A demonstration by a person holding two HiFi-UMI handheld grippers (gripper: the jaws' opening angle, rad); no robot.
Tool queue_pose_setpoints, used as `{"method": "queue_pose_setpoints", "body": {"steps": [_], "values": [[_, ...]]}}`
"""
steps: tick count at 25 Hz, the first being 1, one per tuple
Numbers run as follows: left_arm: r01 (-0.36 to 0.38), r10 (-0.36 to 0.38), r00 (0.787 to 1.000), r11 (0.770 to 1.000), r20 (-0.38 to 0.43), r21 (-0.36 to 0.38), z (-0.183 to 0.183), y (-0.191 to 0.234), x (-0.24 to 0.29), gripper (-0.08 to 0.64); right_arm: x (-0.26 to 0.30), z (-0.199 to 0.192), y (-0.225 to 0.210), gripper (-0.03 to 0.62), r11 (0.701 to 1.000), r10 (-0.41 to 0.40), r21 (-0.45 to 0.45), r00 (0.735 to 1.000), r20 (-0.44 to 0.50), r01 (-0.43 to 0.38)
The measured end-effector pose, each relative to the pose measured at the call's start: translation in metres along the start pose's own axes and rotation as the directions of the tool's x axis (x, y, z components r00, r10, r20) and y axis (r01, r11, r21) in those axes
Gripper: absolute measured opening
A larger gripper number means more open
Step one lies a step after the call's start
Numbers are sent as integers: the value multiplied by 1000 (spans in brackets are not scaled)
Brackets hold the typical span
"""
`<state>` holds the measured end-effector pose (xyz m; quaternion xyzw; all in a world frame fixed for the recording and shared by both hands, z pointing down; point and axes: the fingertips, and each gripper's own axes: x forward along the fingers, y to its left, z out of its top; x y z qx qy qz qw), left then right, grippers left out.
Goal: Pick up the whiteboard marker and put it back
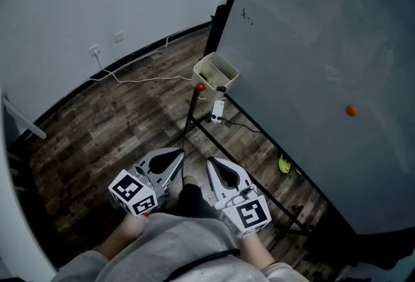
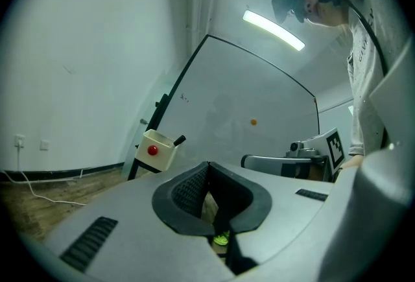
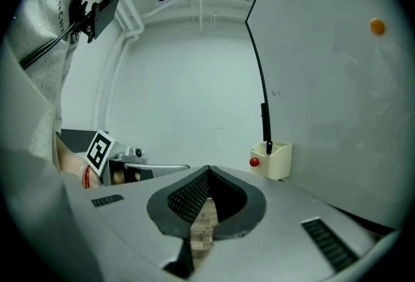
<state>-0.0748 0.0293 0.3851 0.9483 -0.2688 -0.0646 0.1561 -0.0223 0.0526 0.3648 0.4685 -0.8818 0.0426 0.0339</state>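
From the head view, a cream holder hangs at the left end of the whiteboard, at 12 o'clock from the two grippers, with a red knob at its 7 o'clock corner; what is inside it is too small to tell here. An orange magnet sits on the board at 3 o'clock from the holder. The left gripper and right gripper are held low, side by side and near the person's body, tips pointing toward 12 o'clock over the wooden floor, well apart from the holder. In the left gripper view, the holder stands at 10 o'clock from the jaws, and the black whiteboard marker sticks out of its top, tilted toward 2 o'clock. The left gripper has its jaws pressed together with nothing between them. In the right gripper view, the holder is at 2 o'clock from the jaws, the marker standing upright in it. The right gripper is likewise closed and empty.
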Motion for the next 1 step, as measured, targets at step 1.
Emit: {"method": "queue_pose_setpoints", "body": {"steps": [1], "values": [[0, 0, 1000, 1000, -1, -2, 0, -2, -1, 15, -2, 1, 1, 18, 1000, -1, -2, 1000, 3, 1]]}}
